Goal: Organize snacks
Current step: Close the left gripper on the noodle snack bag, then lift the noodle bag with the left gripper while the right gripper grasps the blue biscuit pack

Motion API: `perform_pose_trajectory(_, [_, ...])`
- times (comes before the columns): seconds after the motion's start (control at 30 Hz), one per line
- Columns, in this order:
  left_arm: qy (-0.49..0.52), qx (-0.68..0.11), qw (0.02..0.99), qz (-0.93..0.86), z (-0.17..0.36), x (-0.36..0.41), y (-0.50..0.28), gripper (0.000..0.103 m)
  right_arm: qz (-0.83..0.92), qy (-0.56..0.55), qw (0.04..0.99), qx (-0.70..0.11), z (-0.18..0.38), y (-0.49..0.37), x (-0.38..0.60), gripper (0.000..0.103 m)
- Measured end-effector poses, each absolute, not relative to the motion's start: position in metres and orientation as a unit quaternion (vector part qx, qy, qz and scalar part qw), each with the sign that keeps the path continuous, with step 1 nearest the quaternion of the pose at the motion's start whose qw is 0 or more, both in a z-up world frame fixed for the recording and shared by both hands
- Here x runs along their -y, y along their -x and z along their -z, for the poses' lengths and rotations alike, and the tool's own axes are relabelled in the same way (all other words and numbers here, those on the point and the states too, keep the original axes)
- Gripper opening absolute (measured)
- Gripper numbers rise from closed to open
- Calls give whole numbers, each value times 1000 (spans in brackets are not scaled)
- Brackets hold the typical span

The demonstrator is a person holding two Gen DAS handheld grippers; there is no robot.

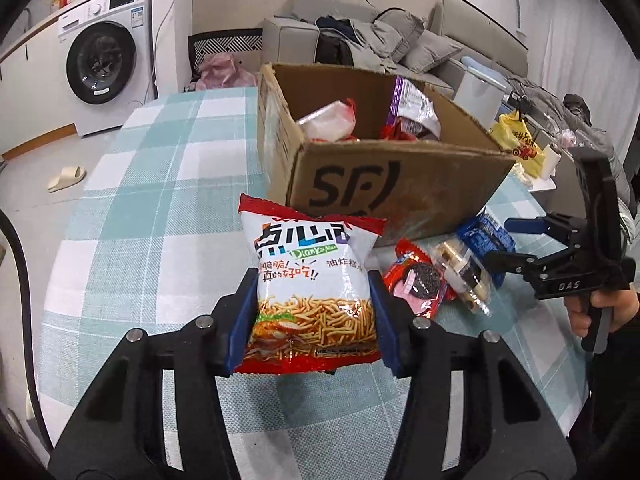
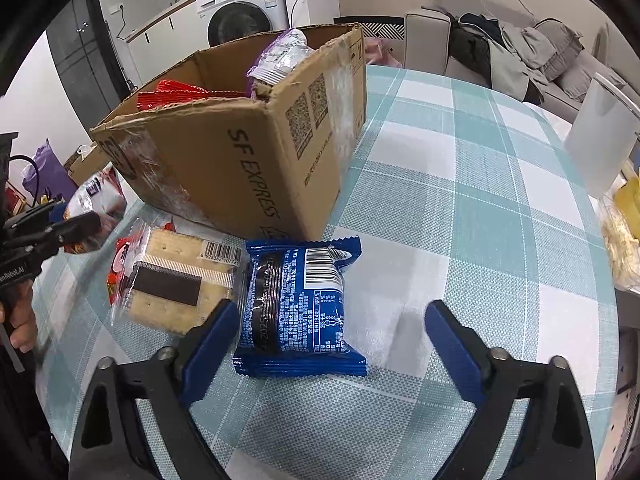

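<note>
My left gripper (image 1: 314, 316) is shut on a white and red noodle snack bag (image 1: 312, 264), holding it upright just in front of the open cardboard box (image 1: 400, 184). The box holds several snack packets. Right of the bag lie a red cookie packet (image 1: 416, 284), a clear cracker pack (image 1: 464, 276) and a blue packet (image 1: 486, 232). In the right wrist view my right gripper (image 2: 332, 312) stands open around the blue packet (image 2: 296, 304) on the checked tablecloth. Its left finger (image 2: 212, 332) is at the packet's edge and its right finger is well apart from it. The cracker pack (image 2: 176, 280) lies just left.
The box (image 2: 224, 152) stands mid-table on the teal checked cloth (image 2: 460, 200). A yellow bag (image 1: 514, 140) and a white chair back (image 2: 600, 140) are at the table's right side. A washing machine (image 1: 100, 60) and a sofa (image 1: 400, 36) stand beyond.
</note>
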State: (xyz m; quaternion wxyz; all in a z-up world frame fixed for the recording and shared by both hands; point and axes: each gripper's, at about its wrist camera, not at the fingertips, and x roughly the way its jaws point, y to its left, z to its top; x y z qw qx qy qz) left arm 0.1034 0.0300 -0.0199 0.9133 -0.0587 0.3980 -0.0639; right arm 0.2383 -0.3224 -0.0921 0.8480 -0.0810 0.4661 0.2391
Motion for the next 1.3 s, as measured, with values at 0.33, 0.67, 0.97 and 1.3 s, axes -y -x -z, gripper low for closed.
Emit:
perform_pose_trajectory(0.33, [59, -392, 916, 65, 14, -30, -101, 49, -247, 81, 846, -466, 95, -239, 319, 77])
perform_pose_trajectory(0.67, [56, -380, 921, 68, 5, -24, -95, 49, -264, 89, 846, -454, 90, -235, 315, 45])
perform_pose_trajectory(0.97, [53, -364, 927, 74, -6, -22, -88, 49, -276, 97, 849, -440, 77, -227, 313, 45])
perform_pose_trajectory(1.3, [52, -329, 939, 79, -32, -18, -70, 49, -300, 87, 864, -395, 36, -206, 312, 45])
